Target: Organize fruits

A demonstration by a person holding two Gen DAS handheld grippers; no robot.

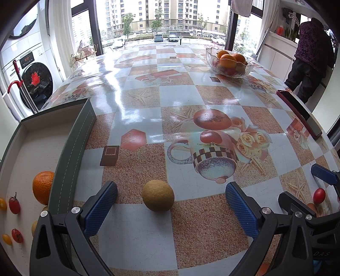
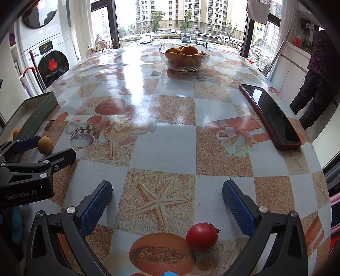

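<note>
Fingers of the left gripper stood wide open around a tan fruit, untouched; right gripper likewise wide open, flanking a red tomato.

I am working in a home, in a kitchen-and-laundry corner. At the upper left stands a front-loading washing machine. My bench wears a glossy patterned tablecloth with a glass fruit bowl on it. Big windows at the top face apartment blocks, and a person stands at white cabinets at the upper right.
</note>
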